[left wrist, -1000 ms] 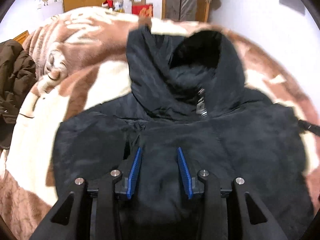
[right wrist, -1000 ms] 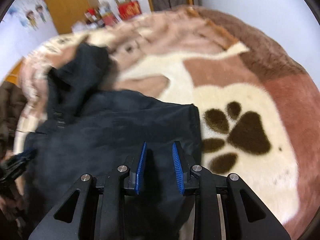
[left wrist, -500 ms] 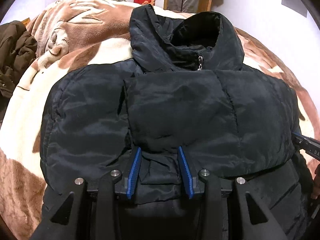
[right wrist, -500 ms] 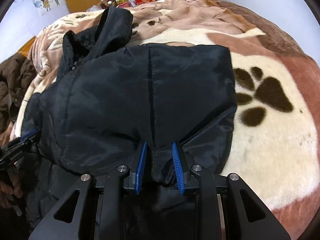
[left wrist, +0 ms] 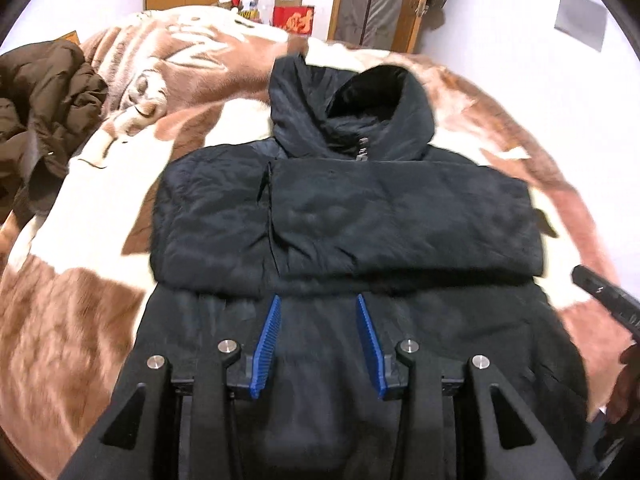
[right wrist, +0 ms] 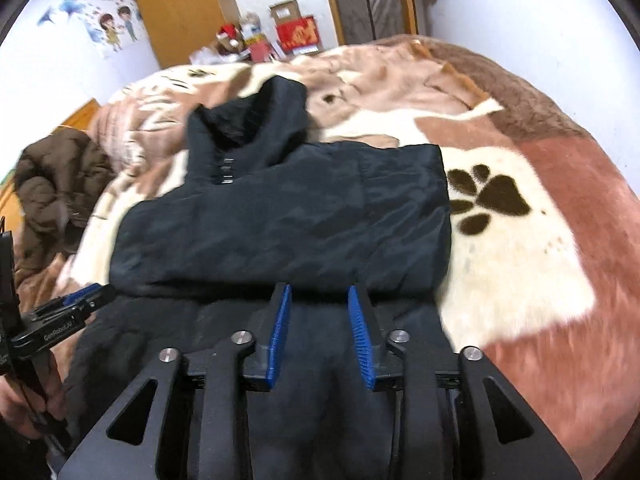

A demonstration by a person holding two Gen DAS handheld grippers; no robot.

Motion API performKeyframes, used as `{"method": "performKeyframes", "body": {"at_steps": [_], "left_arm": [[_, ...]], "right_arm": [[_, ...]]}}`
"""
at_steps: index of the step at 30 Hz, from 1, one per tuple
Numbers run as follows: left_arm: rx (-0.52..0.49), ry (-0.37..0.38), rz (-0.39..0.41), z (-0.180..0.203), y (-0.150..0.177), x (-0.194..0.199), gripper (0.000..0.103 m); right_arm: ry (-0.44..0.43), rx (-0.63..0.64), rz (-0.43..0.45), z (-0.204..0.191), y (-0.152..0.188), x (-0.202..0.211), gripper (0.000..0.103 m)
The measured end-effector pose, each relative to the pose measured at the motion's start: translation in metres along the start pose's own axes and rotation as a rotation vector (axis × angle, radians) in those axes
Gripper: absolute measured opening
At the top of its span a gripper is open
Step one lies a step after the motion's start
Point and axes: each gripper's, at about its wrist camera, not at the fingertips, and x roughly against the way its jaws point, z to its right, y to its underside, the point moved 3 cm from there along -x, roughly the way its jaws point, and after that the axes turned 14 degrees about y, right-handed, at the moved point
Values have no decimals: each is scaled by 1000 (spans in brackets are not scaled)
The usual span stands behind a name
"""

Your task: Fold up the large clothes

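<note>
Since the earlier frame: folded sleeve band released by both grippers; both drawn back toward 6 o'clock, off the band and over the lower body of the jacket (left wrist: pixel 360 216). Right fingers just opened wider.

Jacket: black, padded, hooded; flat on the bed (right wrist: pixel 520 248), chest up, hood (left wrist: pixel 352 116) toward 12 o'clock. Sleeves crossed over the chest as one band; lower body unfolded, running under both cameras toward 6 o'clock.

Left gripper (left wrist: pixel 318 344): fingers apart, nothing between them, no cloth pressed; tips just short of the band's lower edge. Tilted steeply down, aimed at 12 o'clock along the jacket's midline.

Right gripper (right wrist: pixel 320 336): fingers apart, empty, tips just at the band's near edge. Same steep downward tilt, aimed at 12 o'clock; seen from the left camera at 3 o'clock, in the person's hand (left wrist: pixel 628 384).

Brown coat (left wrist: pixel 44 120): heaped at 9 o'clock, well apart, not involved.

Step in hand, judged: sleeves done, hem fold next. For a clean result:
- drop to the hem at 6 o'clock, one gripper near each corner;
- pinch both layers fully, padding being slippery and springy;
- lift level and together, carry toward the hood, lay the hem square on the band;
- avoid dragging the crossed sleeves out of place.
</note>
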Motion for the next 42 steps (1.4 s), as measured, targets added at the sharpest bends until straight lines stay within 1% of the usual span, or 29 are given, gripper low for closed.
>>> {"method": "performKeyframes", "body": {"at_steps": [5,9,10,12,18,23,27,33,37,40,42], "left_arm": [[7,24,19,15,36,44,42],[5,22,11,23,61,63,42],[6,22,7,25,64,65,42],[12,28,3,24,68,69,43],[18,32,29,22,56,74,50],[34,27,41,11,35,67,51],[40,27,44,-1,10,57,51],[9,7,56,-19,-46,32,52],[16,-7,63,-38,-89,7,54],[44,-2,61,-52,-122,-17,55],[42,-3,56,-59,-141,-32,57]], "right_arm": [[-37,6,-1,-12,37,36,38],[-69,37,-24,-23,56,51,39],[-77,45,-26,-25,58,53,41],[-89,56,-22,-28,60,58,47],[-101,55,-2,-34,47,60,48],[-101,52,0,-36,29,50,48],[-101,58,6,-38,4,34,48],[-93,66,12,-41,-49,-5,48],[-83,85,14,-47,-92,-38,48],[-80,88,18,-52,-121,-61,48],[-75,100,22,-56,-140,-78,48]]}}
